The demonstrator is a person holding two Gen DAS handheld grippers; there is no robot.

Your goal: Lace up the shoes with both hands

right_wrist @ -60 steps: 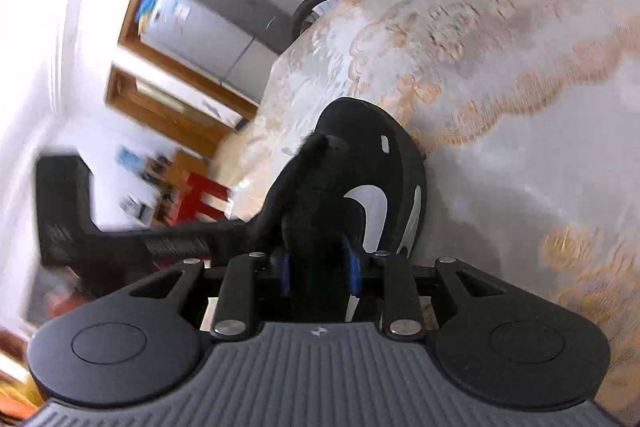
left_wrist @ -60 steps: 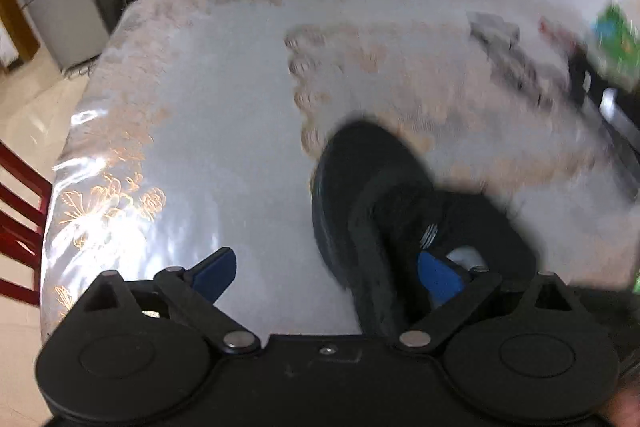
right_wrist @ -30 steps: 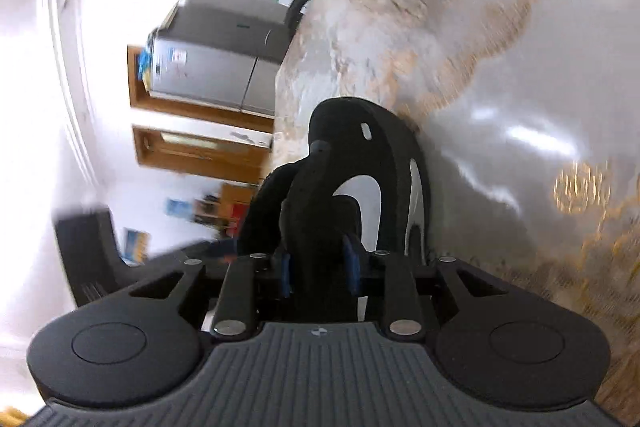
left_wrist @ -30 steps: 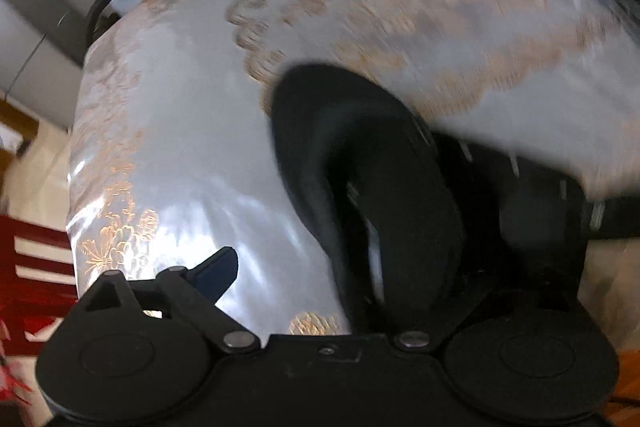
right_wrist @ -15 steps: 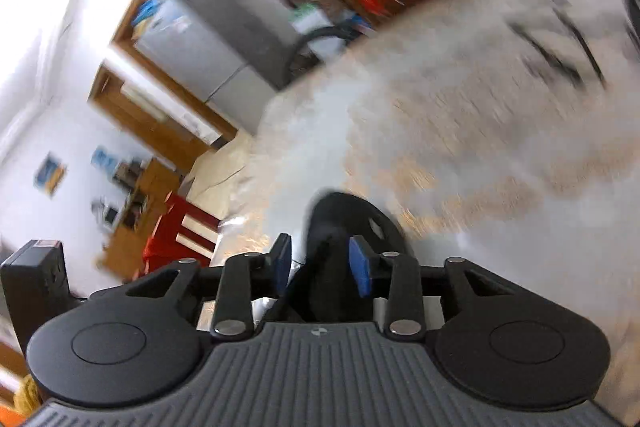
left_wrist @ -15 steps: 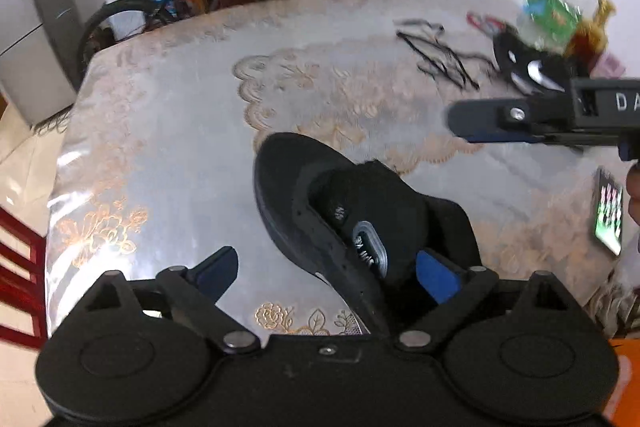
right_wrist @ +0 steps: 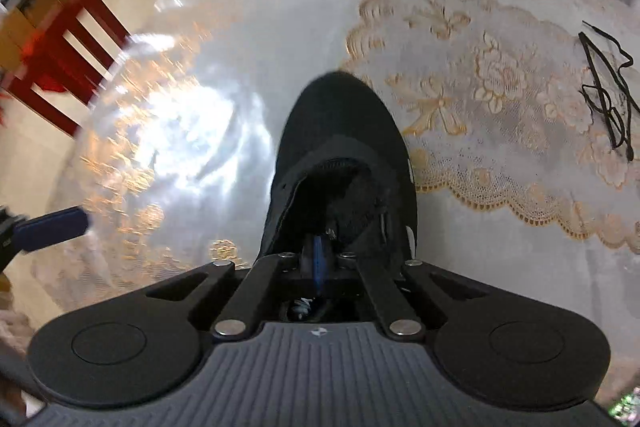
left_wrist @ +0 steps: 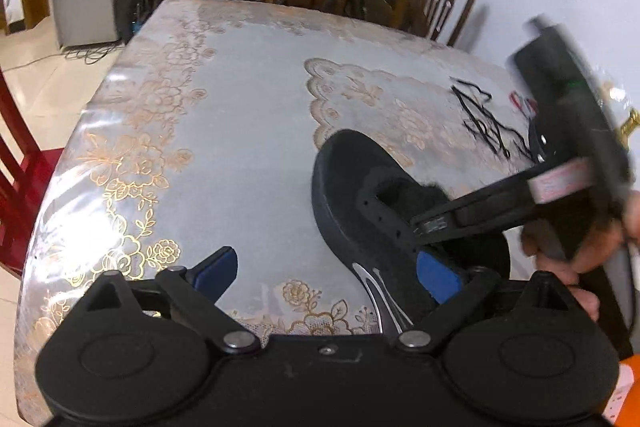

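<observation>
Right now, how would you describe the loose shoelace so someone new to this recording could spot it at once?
Start at the table with the glossy floral cover and find the lace doily in its middle. Past the black shoe, toward the doily's far right edge, lies the loose shoelace. It is the only thin, tangled black cord there, lying apart from the shoe.

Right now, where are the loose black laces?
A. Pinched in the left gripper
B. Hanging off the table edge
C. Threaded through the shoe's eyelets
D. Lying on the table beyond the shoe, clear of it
D: the laces lie in a loose tangle on the table, apart from the shoe, whose eyelets look empty.
</observation>
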